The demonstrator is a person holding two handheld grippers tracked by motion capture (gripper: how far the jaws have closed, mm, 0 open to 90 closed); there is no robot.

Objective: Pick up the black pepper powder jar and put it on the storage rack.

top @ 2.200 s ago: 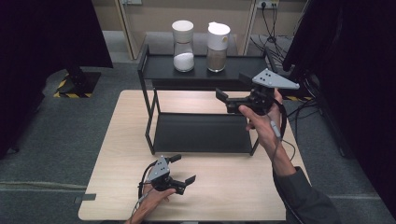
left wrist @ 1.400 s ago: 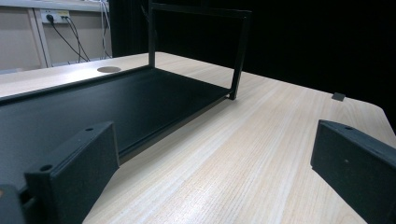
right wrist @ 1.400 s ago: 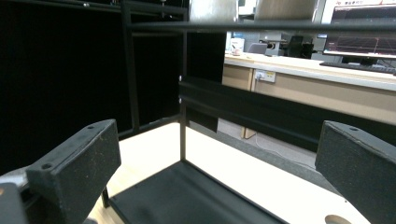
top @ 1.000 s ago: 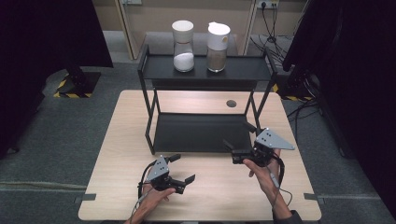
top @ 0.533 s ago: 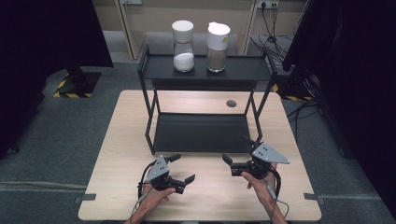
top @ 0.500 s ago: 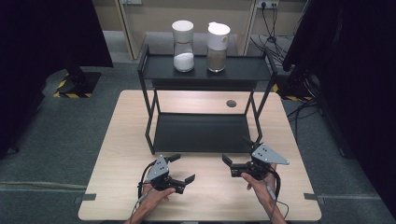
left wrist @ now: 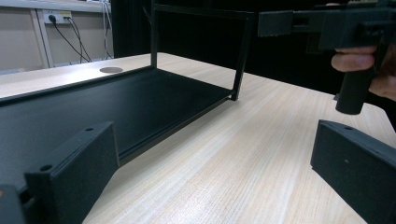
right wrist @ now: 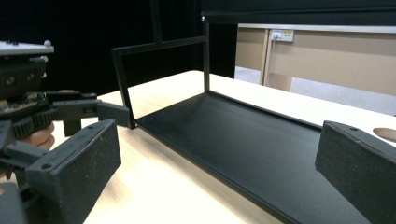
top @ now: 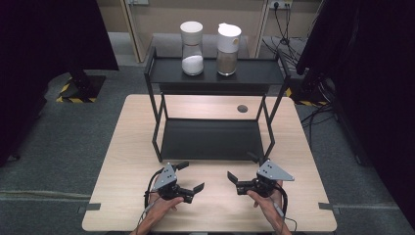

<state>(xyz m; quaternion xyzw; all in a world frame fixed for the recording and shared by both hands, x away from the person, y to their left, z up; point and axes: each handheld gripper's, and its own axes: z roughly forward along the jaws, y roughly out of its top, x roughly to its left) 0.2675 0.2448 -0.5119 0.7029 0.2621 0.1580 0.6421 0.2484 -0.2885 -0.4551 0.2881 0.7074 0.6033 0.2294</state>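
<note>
- Two grippers, mine, low on the table in front of the black rack: left gripper, right gripper, both jaws wide, empty.
- Two jars on rack top: white-filled jar, brown-filled jar; contents unclear.
- Rack top cut off in both gripper views.

1. The person's arms are cut off by the bottom edge of the high view.
2. The brown stuff in the right jar and the white stuff in the left jar are too far off to name.
3. In the left gripper view, the other gripper is cut off at the top and right edges.
</note>
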